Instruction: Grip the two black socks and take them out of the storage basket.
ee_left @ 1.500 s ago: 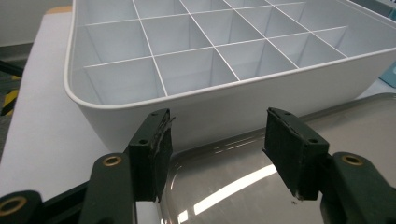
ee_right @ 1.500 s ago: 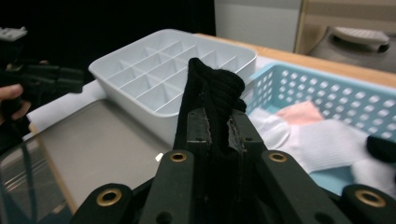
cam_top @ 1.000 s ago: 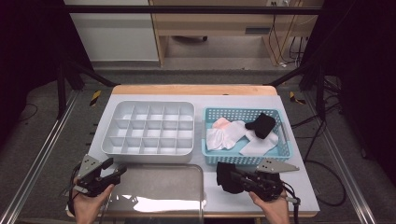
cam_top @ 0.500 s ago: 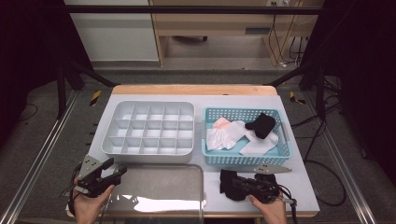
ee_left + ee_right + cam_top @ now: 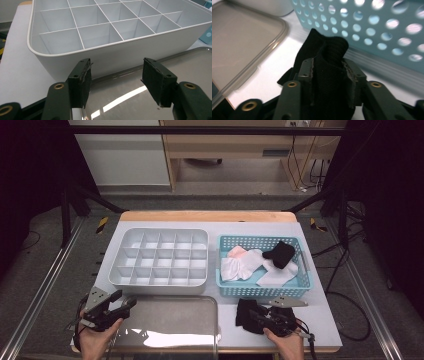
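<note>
Right gripper (image 5: 261, 318) has drawn back toward the person, clamped on black sock (image 5: 329, 75); sock now clear of basket (image 5: 260, 289) ahead. Left gripper (image 5: 122, 301) wide, empty.

A white table (image 5: 320, 320) carries a white divided organizer (image 5: 159, 257) and a blue basket (image 5: 264, 266) side by side. Nearer the person lie a clear lid (image 5: 170, 320) and a black sock (image 5: 246, 312).

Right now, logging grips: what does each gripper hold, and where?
Right gripper pinches a black sock at a bunched fold; left gripper holds nothing, open.
</note>
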A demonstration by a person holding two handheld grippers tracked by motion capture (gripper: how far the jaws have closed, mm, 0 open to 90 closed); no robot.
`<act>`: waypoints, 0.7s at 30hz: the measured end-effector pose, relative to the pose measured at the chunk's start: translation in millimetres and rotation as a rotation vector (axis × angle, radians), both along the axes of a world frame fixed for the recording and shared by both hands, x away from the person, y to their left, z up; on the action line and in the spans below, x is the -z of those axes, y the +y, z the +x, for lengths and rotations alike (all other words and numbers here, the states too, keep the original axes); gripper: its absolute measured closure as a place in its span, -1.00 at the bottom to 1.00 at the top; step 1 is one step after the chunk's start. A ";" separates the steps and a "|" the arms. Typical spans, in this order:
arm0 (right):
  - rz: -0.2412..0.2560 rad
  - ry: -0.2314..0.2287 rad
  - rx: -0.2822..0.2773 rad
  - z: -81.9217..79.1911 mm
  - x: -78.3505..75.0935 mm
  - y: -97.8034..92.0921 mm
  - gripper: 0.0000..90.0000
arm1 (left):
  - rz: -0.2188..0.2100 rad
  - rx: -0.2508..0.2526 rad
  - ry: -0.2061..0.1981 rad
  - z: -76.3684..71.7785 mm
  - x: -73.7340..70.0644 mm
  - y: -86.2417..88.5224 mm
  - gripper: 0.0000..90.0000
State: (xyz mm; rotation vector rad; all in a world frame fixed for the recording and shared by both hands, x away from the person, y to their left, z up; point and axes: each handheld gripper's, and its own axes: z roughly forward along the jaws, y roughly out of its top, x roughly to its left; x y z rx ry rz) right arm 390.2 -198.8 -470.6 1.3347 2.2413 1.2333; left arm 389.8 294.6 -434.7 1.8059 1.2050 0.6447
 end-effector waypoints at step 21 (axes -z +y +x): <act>0.051 -0.192 0.117 -4.7 -49.9 -16.7 0.03 | -0.005 -0.001 0.022 1.1 0.3 1.3 -0.13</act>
